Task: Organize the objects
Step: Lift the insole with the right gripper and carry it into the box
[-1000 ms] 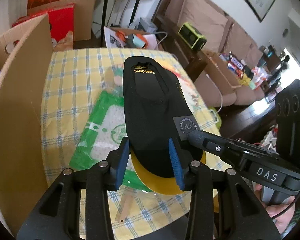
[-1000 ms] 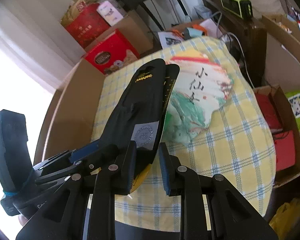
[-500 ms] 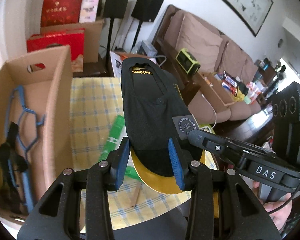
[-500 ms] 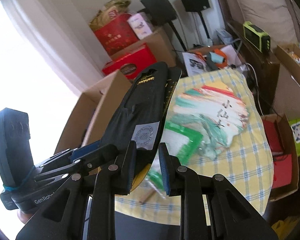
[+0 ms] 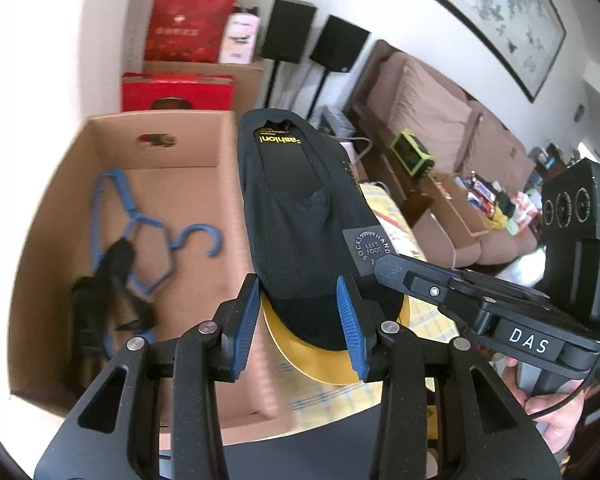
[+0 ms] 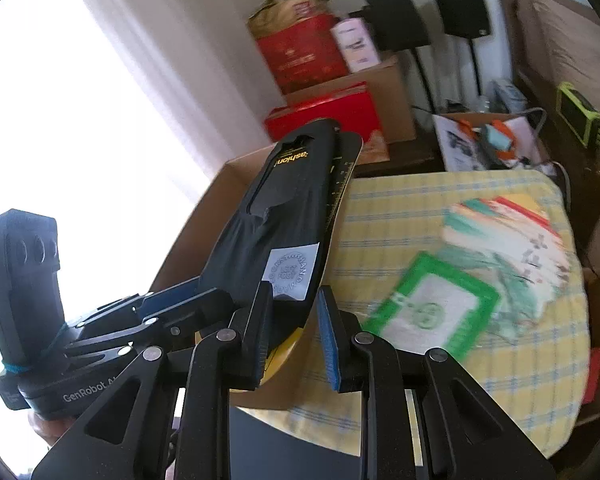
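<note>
A black sock on a yellow foot-shaped card (image 5: 300, 216) is held in the air. My left gripper (image 5: 300, 324) is shut on its heel end. My right gripper (image 6: 292, 320) is shut on the same sock pack (image 6: 284, 216) from the side, and its fingertip (image 5: 392, 270) shows in the left wrist view. The pack hangs over the right wall of an open cardboard box (image 5: 100, 216), which holds a blue hanger (image 5: 140, 220) and a black strap (image 5: 108, 284).
A yellow checked table (image 6: 440, 216) carries a green-framed packet (image 6: 432, 308) and a painted paper fan (image 6: 512, 240). Red gift boxes (image 5: 180, 36), speakers on stands and a brown sofa (image 5: 440, 120) stand beyond. The box (image 6: 204, 232) sits left of the table.
Both grippers have carried the sock pack up and to the left, from over the table to over the cardboard box edge. The grip on it is unchanged.
</note>
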